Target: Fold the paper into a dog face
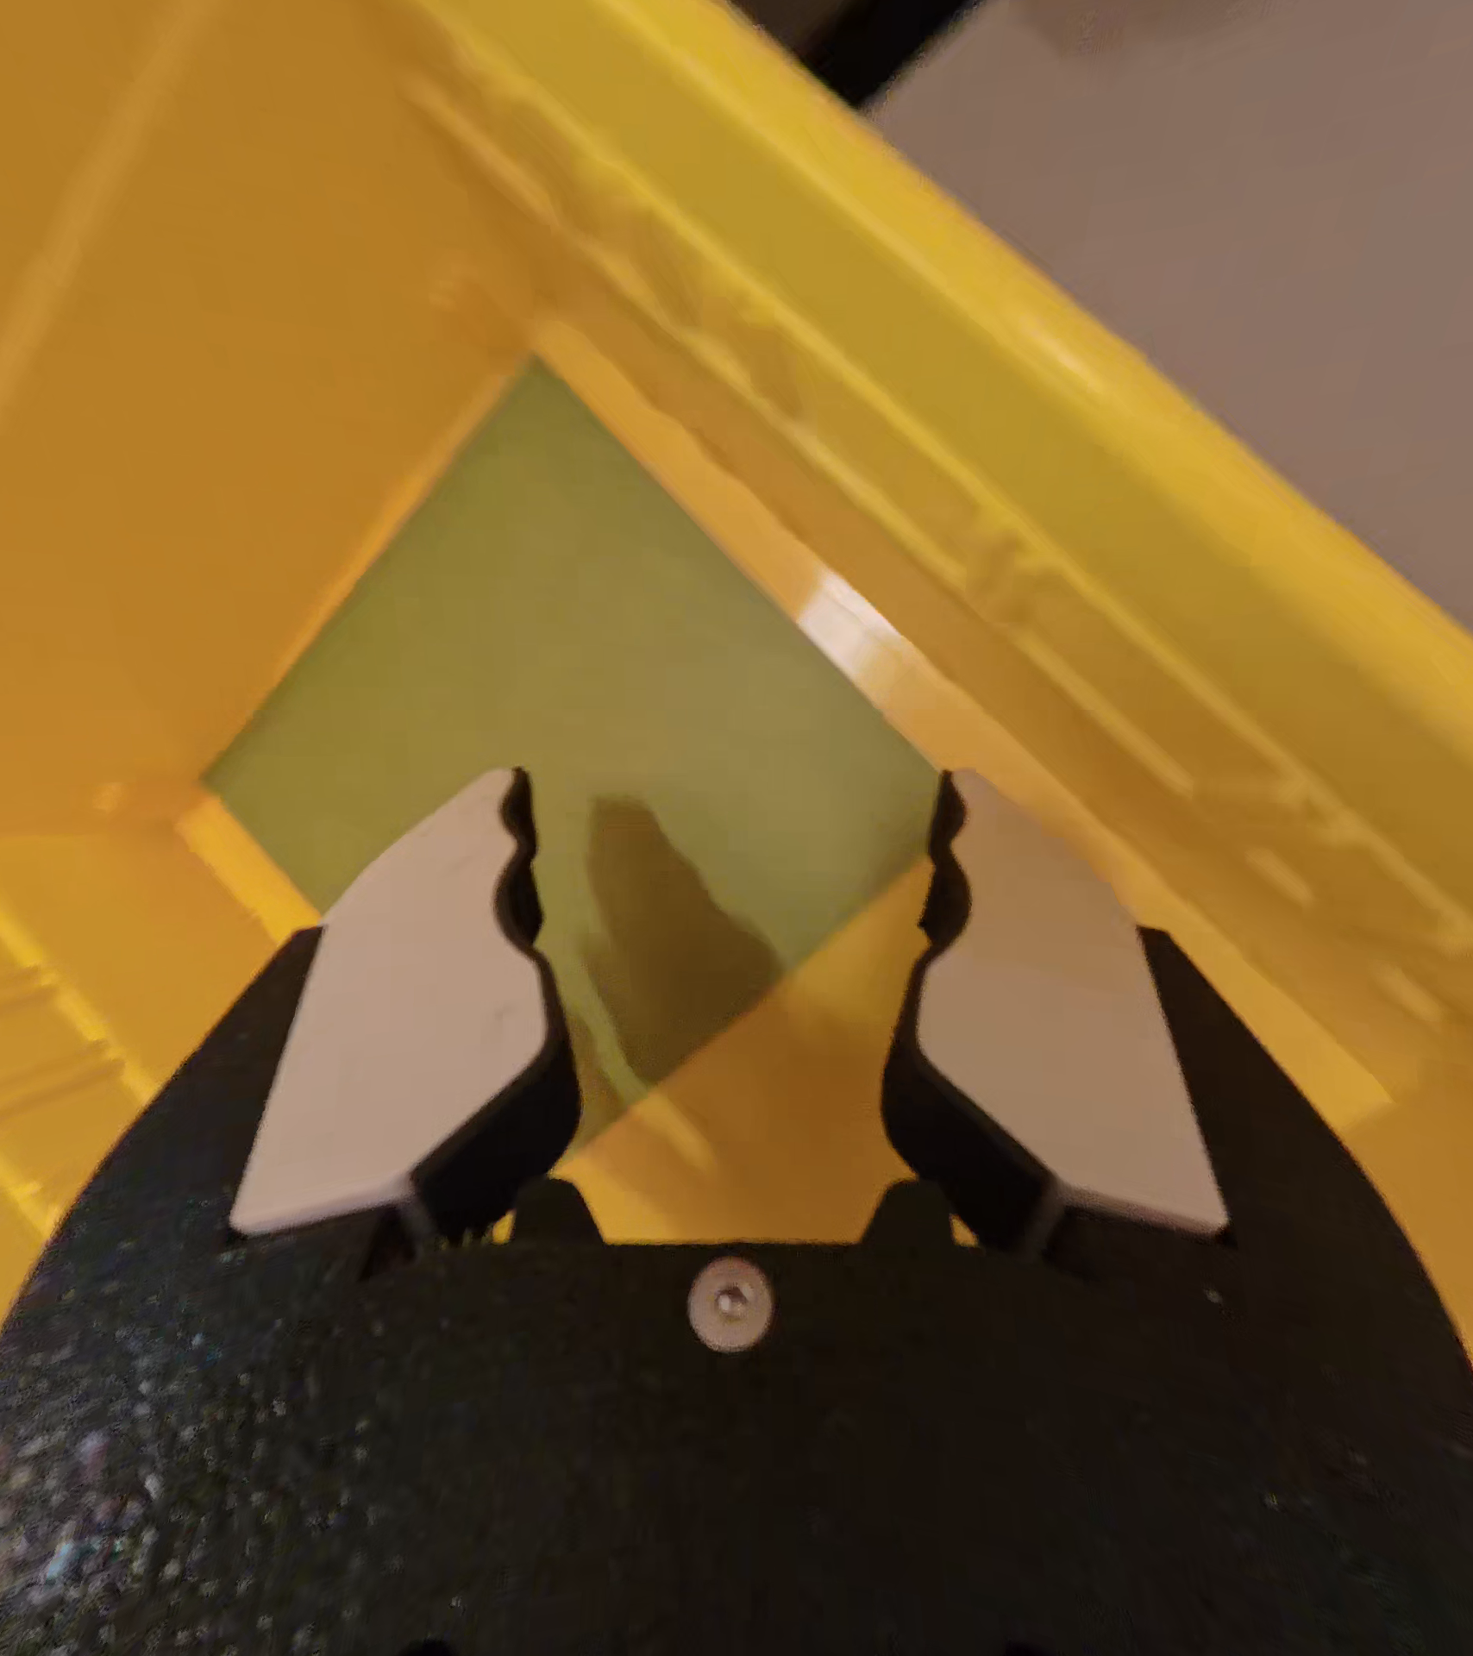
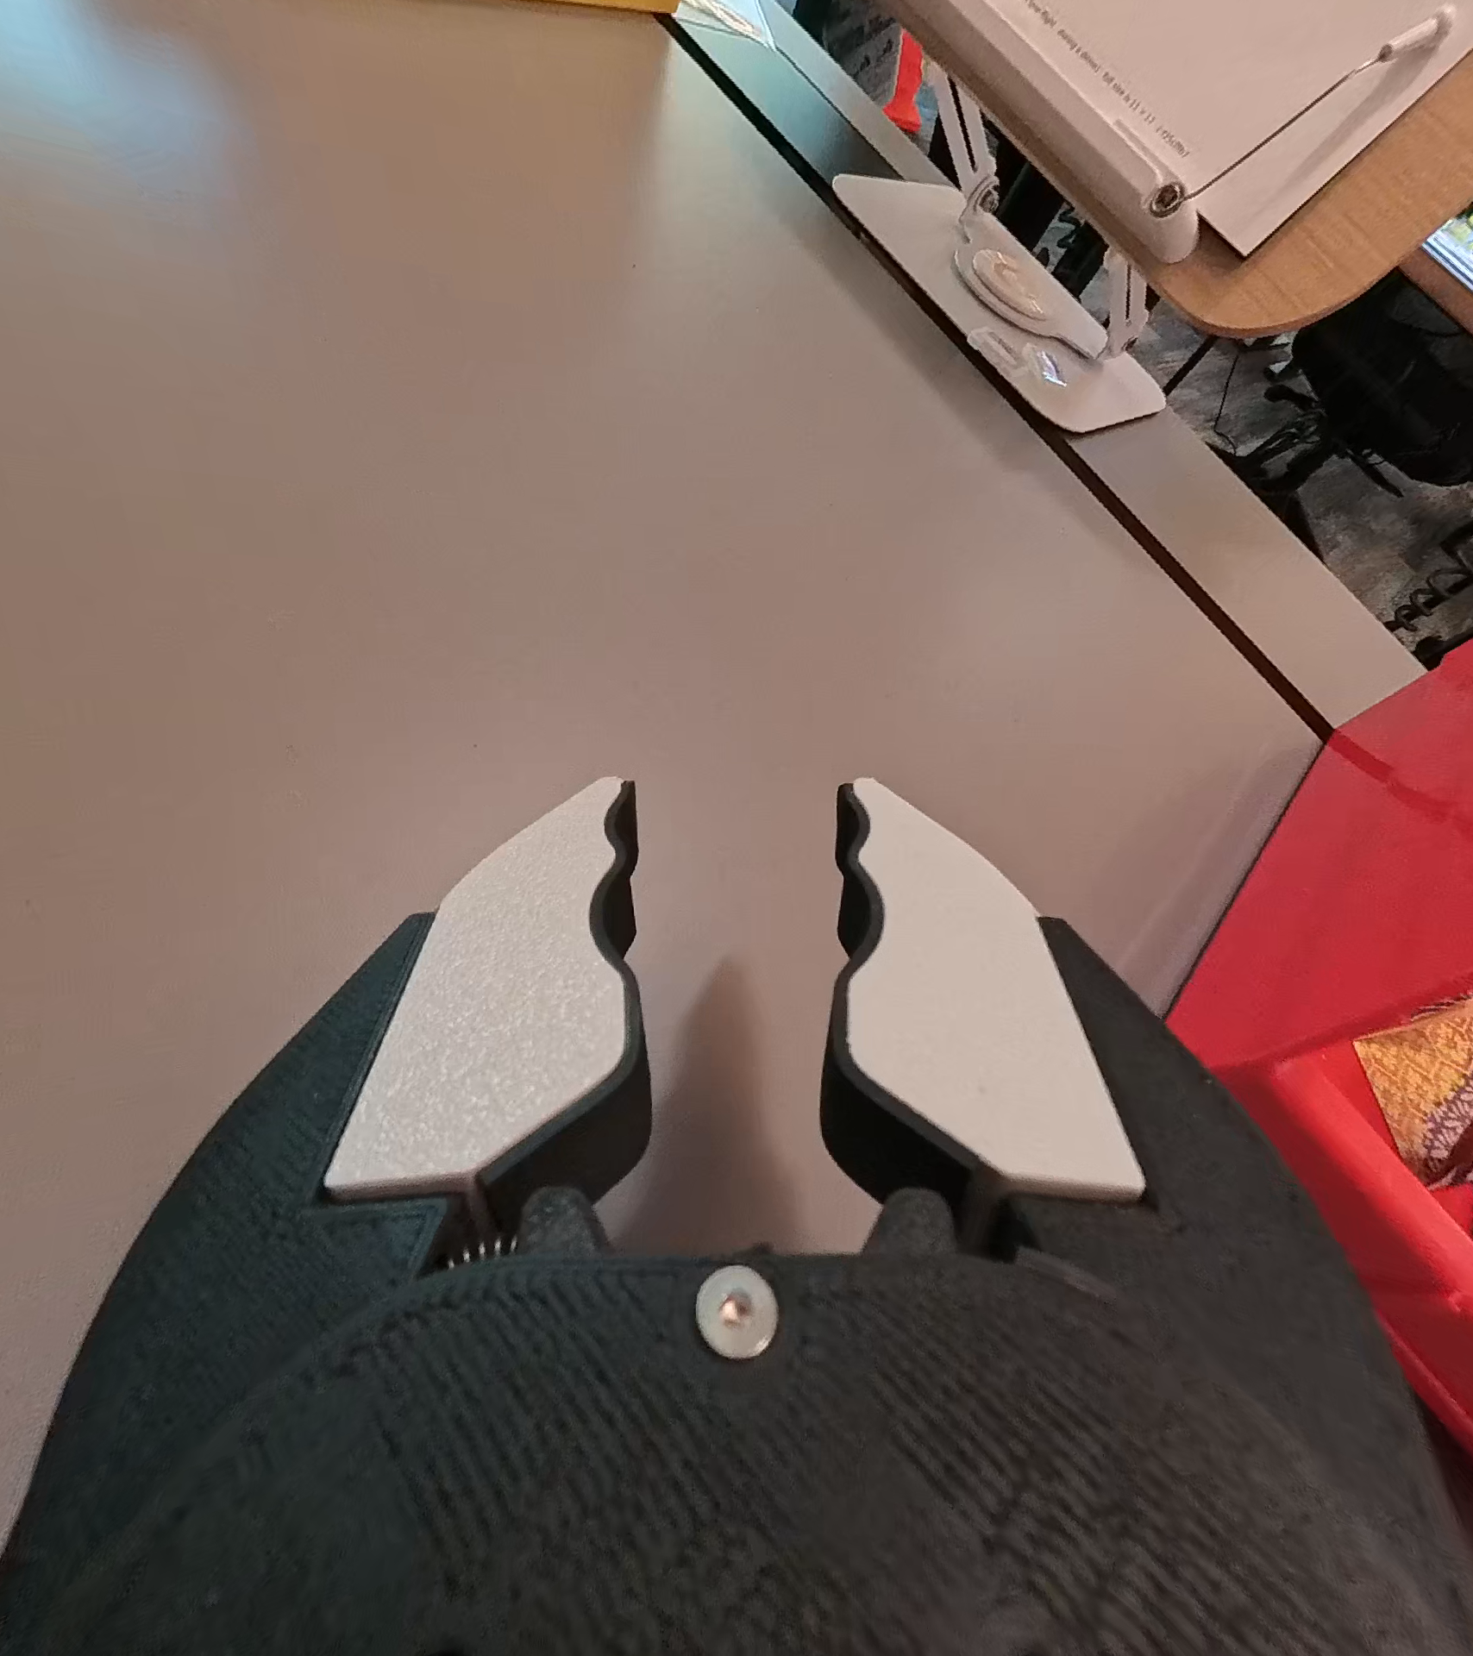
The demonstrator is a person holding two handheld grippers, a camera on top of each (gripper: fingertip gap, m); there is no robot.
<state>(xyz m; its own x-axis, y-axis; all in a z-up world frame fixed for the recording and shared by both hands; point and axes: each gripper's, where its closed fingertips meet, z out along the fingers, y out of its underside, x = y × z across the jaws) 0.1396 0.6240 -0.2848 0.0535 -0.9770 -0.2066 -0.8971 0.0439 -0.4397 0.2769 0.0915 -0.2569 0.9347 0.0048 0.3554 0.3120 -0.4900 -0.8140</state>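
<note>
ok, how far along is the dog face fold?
Nothing folded yet. The left gripper hangs open inside the yellow bin over a flat green paper sheet, not gripping it. The right gripper is open over bare table. Pickup and all folds remain.

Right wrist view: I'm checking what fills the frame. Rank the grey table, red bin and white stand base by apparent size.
1. Grey table, largest.
2. Red bin, cut off by the frame edge and nearer the camera.
3. White stand base, smallest, though farther away.
</note>
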